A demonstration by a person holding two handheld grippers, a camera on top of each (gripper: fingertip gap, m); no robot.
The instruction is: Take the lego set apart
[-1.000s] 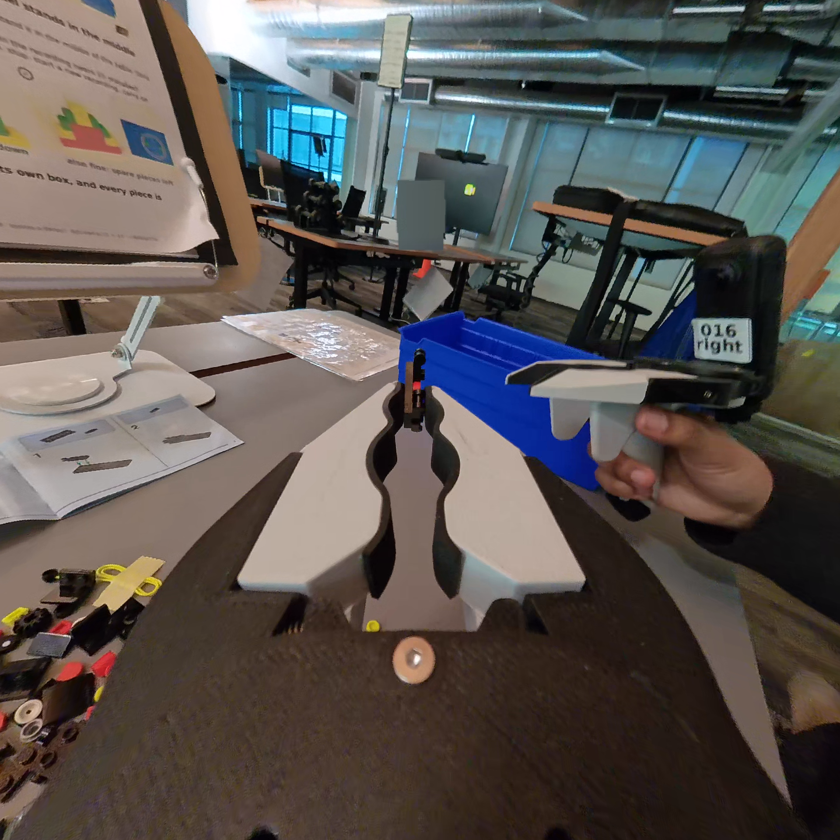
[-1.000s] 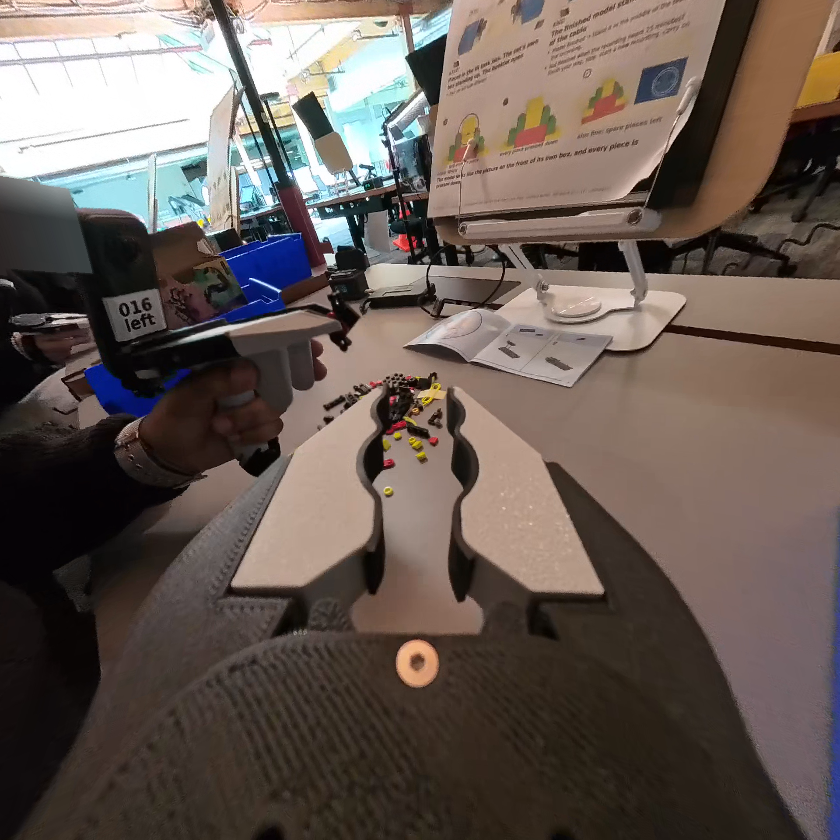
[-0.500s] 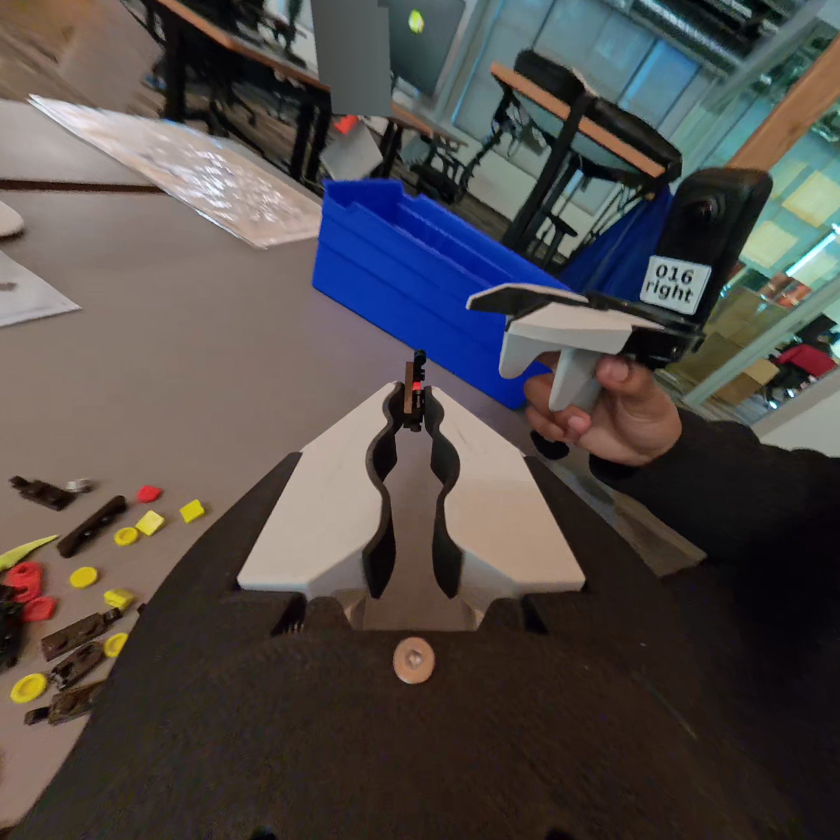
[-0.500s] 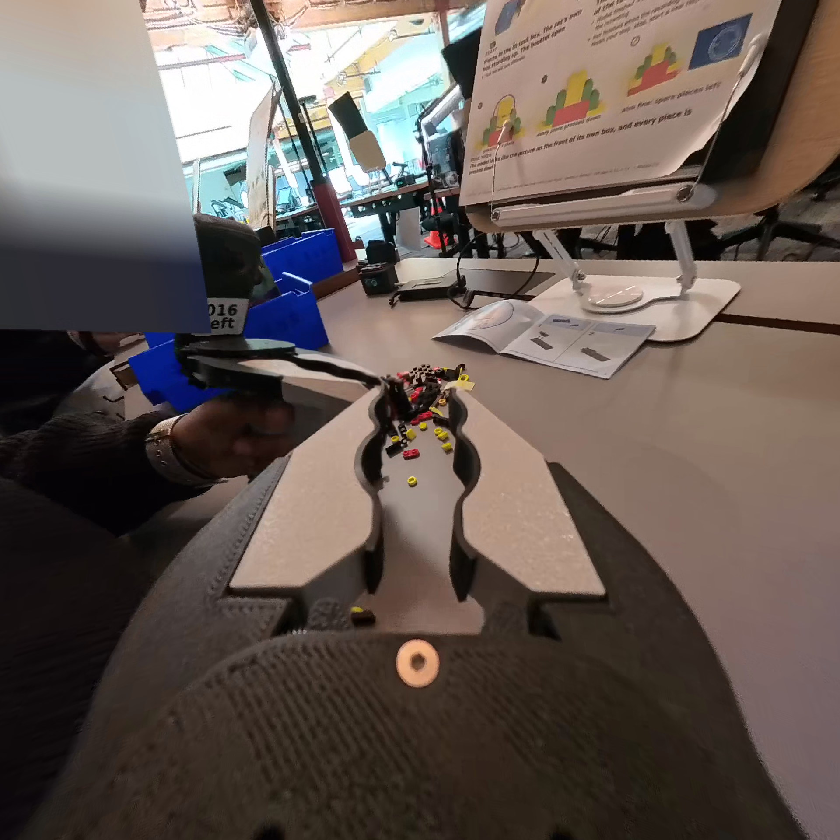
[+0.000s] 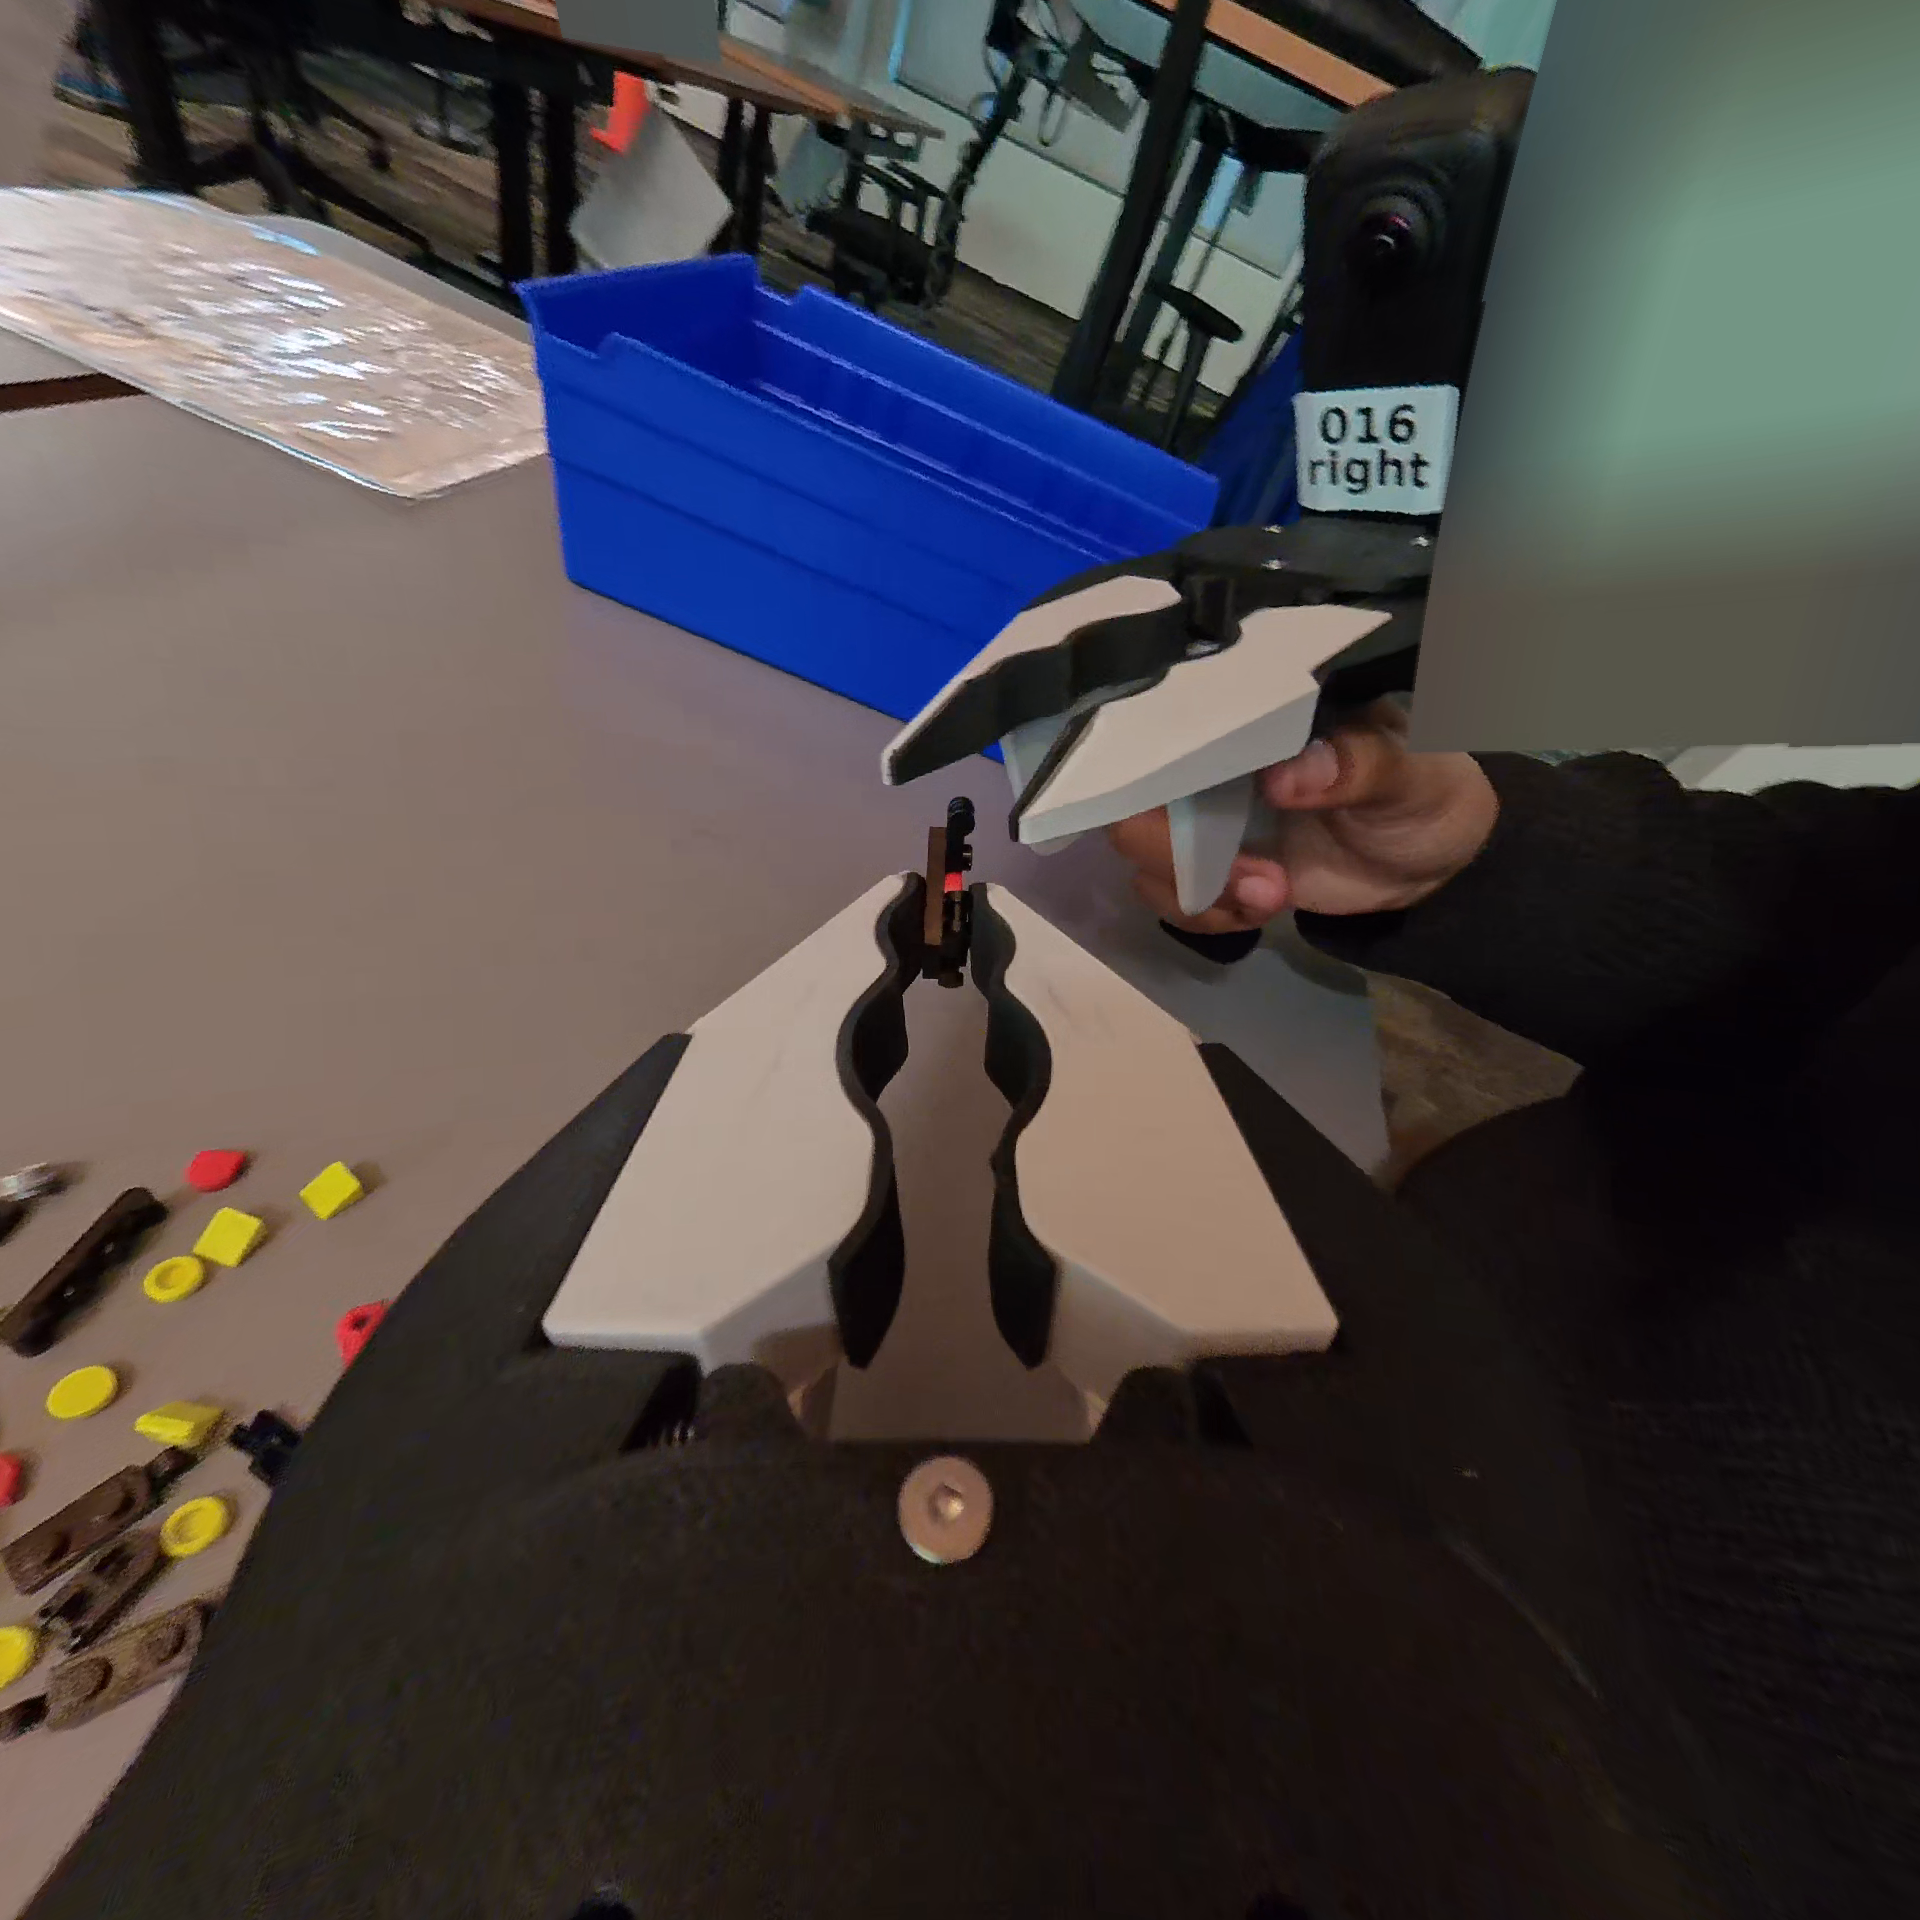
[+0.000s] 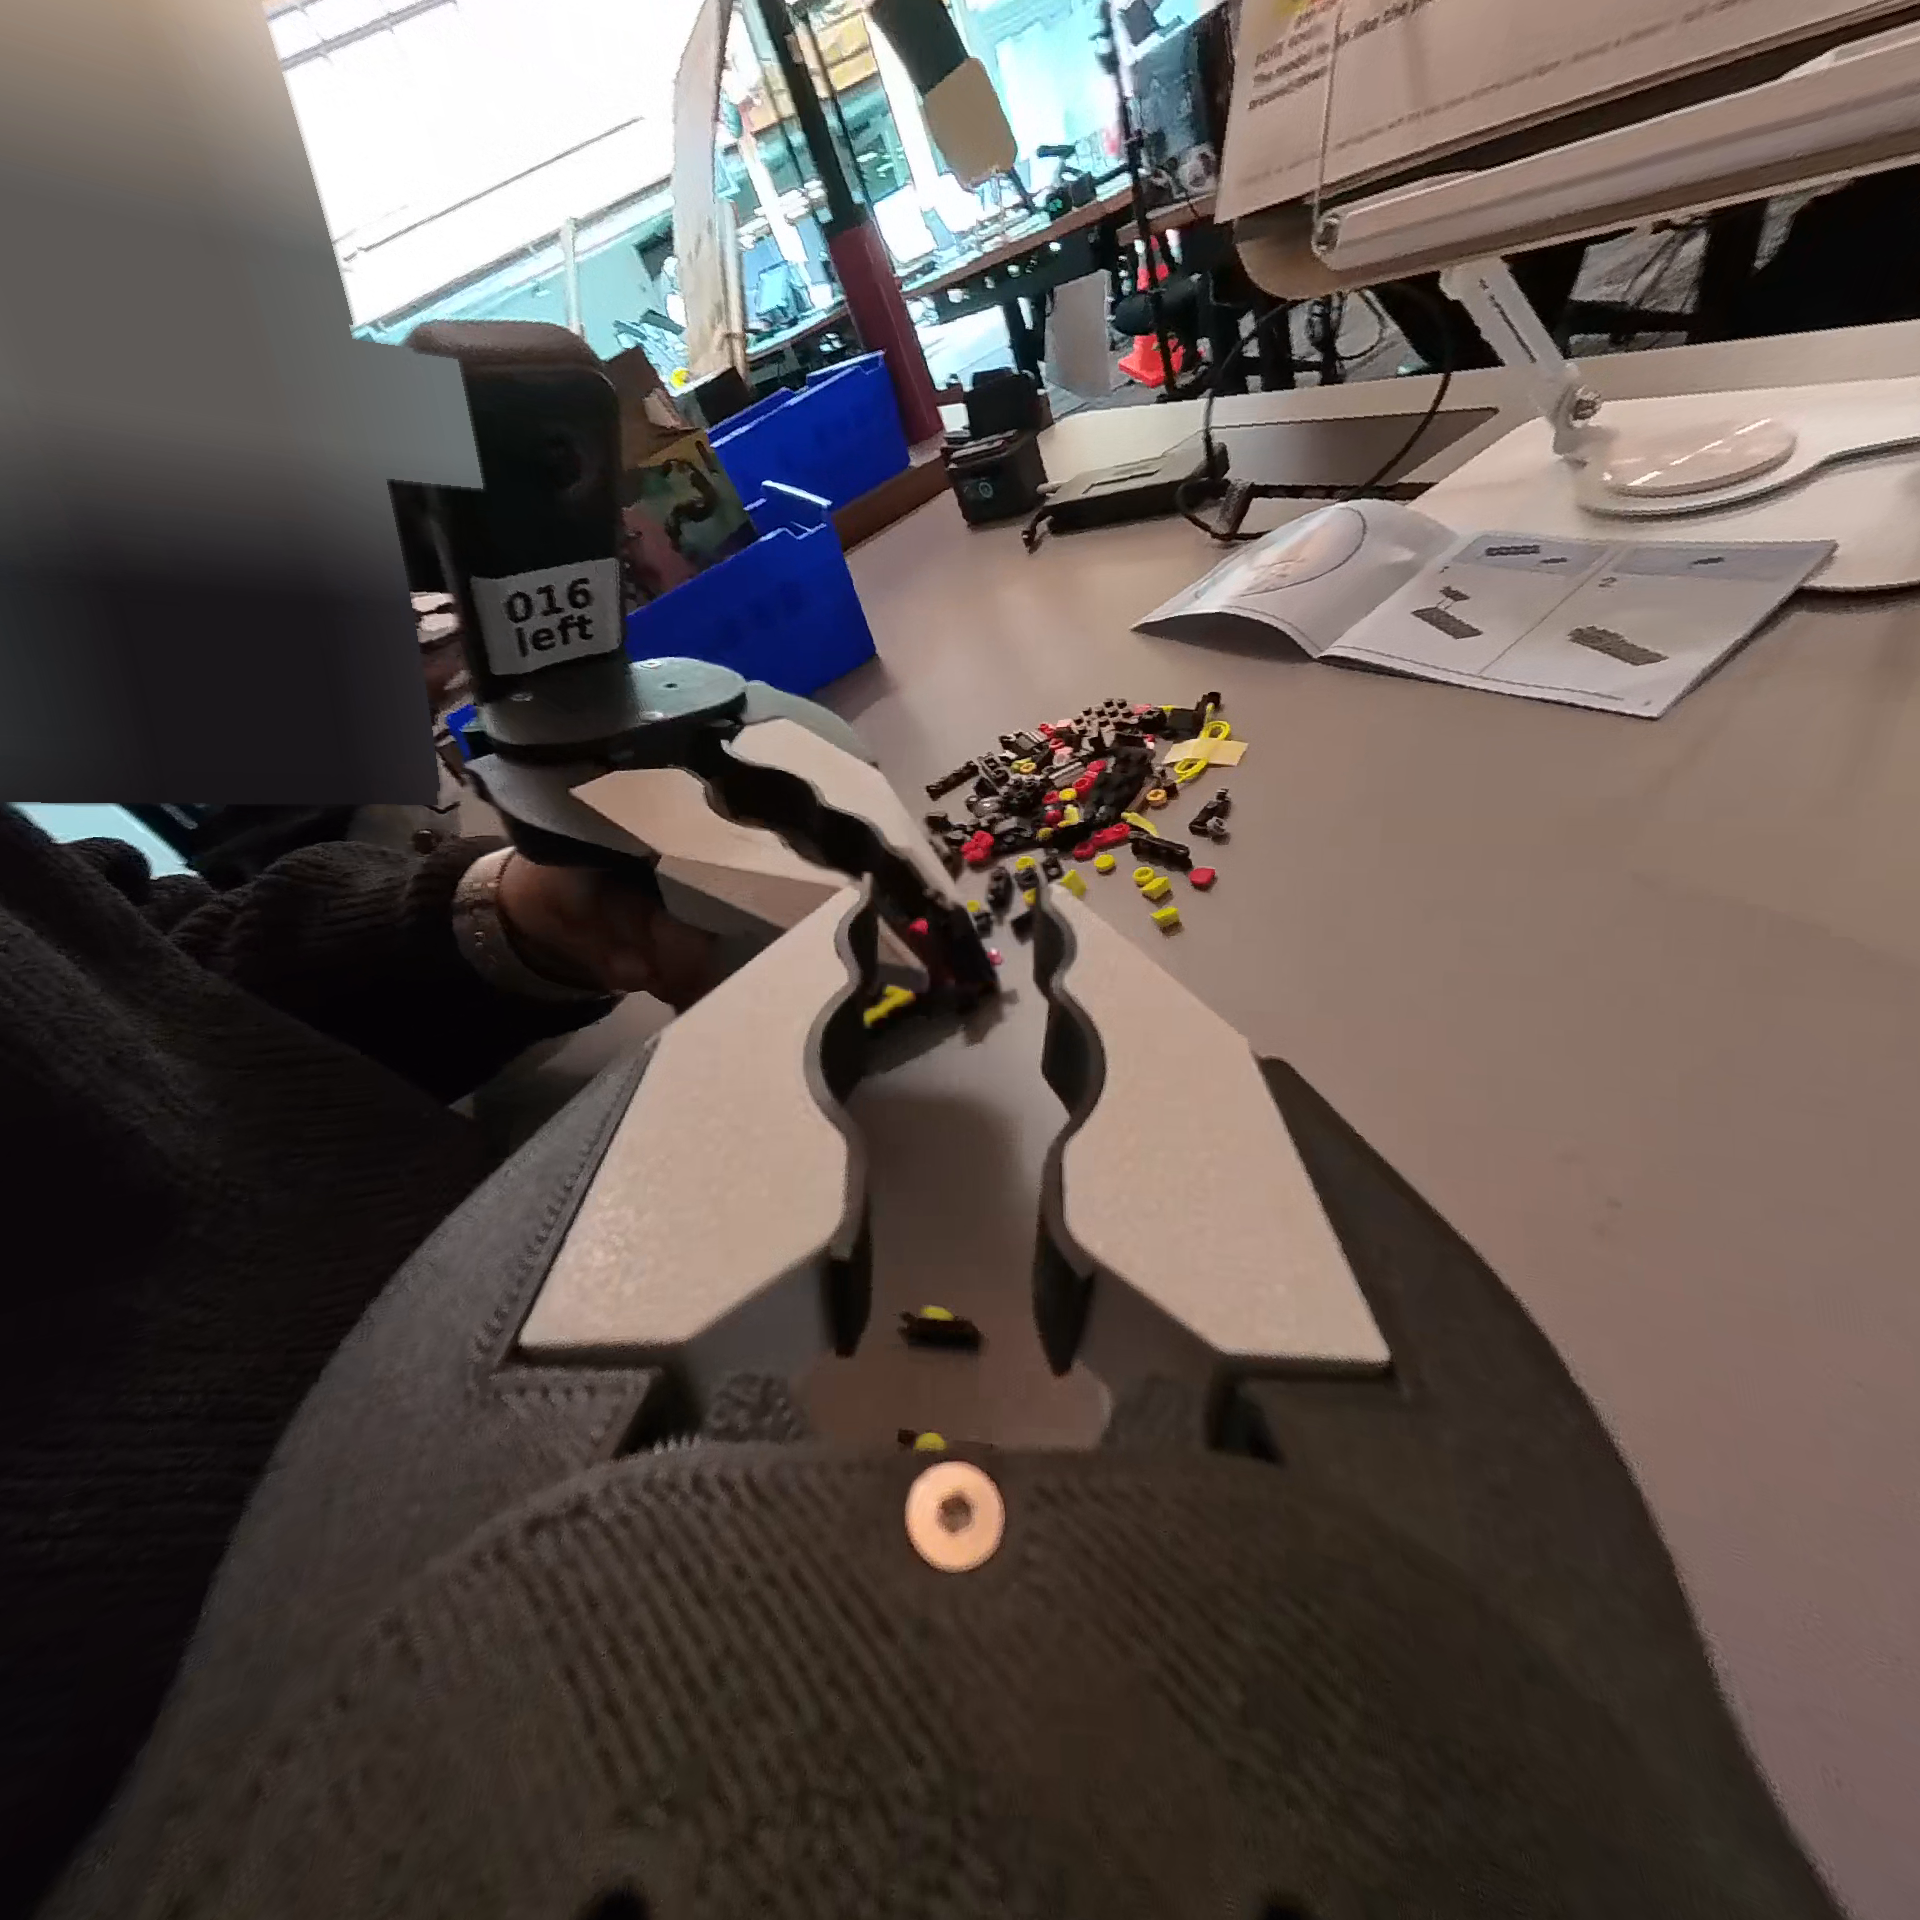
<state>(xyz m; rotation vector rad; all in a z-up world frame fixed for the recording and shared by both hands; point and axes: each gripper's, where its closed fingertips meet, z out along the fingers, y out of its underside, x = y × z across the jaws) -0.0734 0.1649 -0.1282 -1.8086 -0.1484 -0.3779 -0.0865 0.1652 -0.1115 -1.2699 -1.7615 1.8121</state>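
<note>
Left tool [image 5: 948, 902] tips pinch a small black-and-red lego piece [image 5: 948, 894], held upright in the air above the worktop [image 5: 364, 790]. Right tool [image 5: 951, 795] spread, tips just beside the top of that piece, not clearly touching; in the right wrist view the piece [image 6: 951, 961] sits in its gap [image 6: 951, 940]. Loose lego parts [image 6: 1091, 805], black, red and yellow, are scattered mid-worktop. Blue bin [image 5: 831, 499] at the worktop's far edge. Open instruction booklet [image 6: 1496, 608] lies near the white stand base [image 6: 1683, 462].
</note>
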